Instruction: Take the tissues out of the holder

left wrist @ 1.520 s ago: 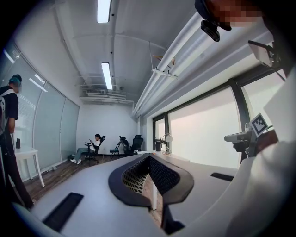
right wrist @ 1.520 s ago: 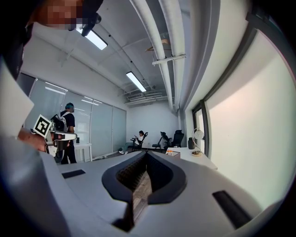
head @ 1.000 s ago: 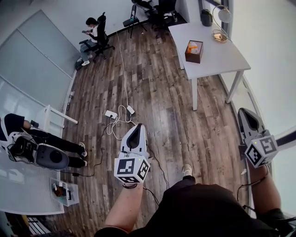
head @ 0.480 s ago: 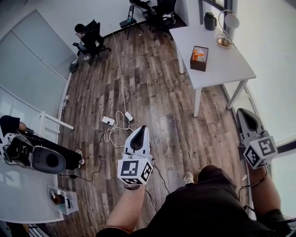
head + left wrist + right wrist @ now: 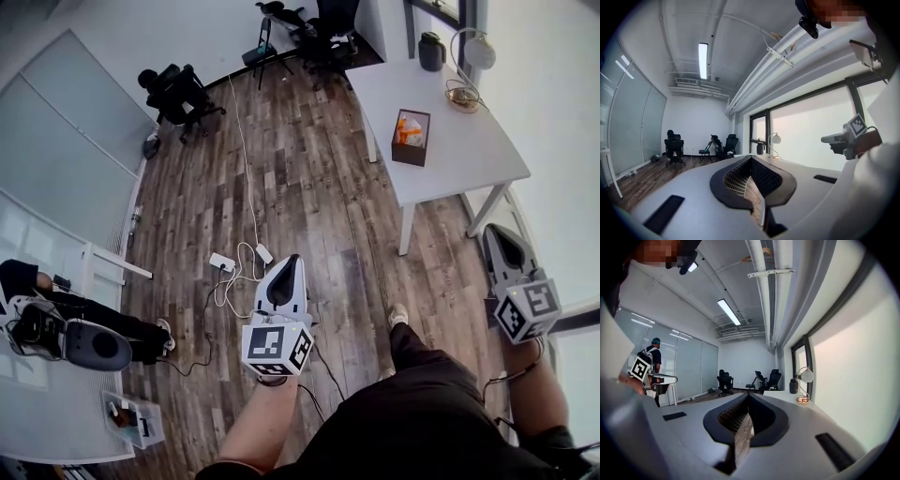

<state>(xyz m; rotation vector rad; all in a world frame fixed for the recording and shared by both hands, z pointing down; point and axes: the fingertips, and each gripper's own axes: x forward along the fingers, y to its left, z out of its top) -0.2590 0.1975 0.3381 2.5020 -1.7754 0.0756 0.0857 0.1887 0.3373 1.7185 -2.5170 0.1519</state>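
In the head view the holder (image 5: 411, 150) sits far off on the table (image 5: 469, 155), its soft, light tissues (image 5: 409, 128) best pinched, we judge, by the top; the left gripper view shows our left gripper (image 5: 751, 158) clenched empty, the right gripper view our right gripper (image 5: 748, 395) likewise.

Daylight is blowing the window (image 5: 806, 136) out white. The 2 gripper views are bending and darkening at their edges.

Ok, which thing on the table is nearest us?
The brown box, with orange and white showing in its top. The dark jar, lamp and wire bowl sit farther back.
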